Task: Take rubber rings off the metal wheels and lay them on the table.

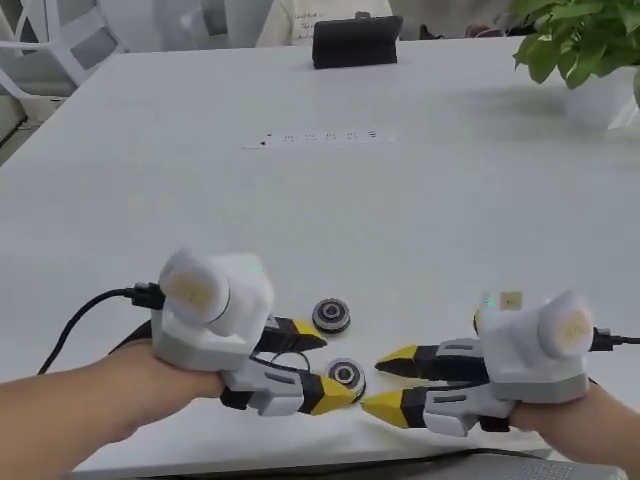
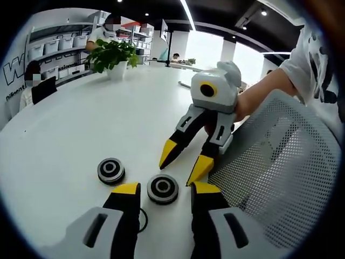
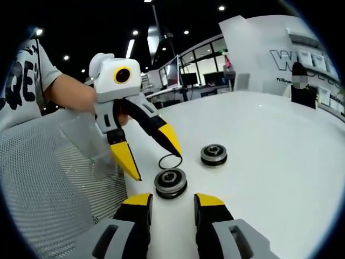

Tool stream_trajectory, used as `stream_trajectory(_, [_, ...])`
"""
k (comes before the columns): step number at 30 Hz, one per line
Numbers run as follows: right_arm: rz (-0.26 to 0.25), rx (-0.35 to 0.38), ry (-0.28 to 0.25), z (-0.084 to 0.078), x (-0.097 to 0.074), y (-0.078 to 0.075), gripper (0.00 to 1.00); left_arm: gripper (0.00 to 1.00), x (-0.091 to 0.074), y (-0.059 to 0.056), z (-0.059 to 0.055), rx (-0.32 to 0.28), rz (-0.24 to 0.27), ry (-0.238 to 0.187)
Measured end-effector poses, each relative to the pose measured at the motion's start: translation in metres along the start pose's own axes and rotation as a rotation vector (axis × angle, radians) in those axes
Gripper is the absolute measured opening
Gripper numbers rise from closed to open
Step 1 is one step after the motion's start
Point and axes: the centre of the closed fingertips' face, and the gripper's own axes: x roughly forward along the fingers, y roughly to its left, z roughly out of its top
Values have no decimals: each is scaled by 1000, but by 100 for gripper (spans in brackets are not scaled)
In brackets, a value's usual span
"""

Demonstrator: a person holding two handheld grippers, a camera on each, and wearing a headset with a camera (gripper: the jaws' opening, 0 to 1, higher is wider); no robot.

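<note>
Rubber ring: one thin black loop is lying loose on the worktop, right at the tip of the far jaw of the left hand-held gripper. Can't tell if it's hooked on that tip or just touching it.
near wheel: lying flat by the worktop's front edge, between the two sets of jaw tips. A dark outer band is showing, so it's probably still wearing a ring.
far wheel: lying flat just beyond the near wheel, apart from it, with nothing touching it.
left hand-held gripper: jaws are standing apart, gripping nothing, with the near wheel just ahead between the tips. Likely positioning to pin the wheel.
right hand-held gripper: jaws are likewise apart and empty, facing the left one across the near wheel. Likely lining up to peel the band while the other steadies.
progress: judging one ring off, more waiting.
risk: the wheel is sitting free, so it may slide when pulled.
</note>
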Motion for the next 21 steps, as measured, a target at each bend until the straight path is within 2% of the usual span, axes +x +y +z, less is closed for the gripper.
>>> stream_trajectory(7, [5, 0, 0, 0, 2, 2, 28, 24, 4, -4, -2, 11, -10, 7])
stream_trajectory(13, [9, 2, 1, -2, 4, 4, 28, 18, 9, -1, -5, 23, -4, 21])
stream_trajectory(21, [5, 4, -3, -1, 4, 3, 28, 15, 12, 1, -7, 36, 7, 27])
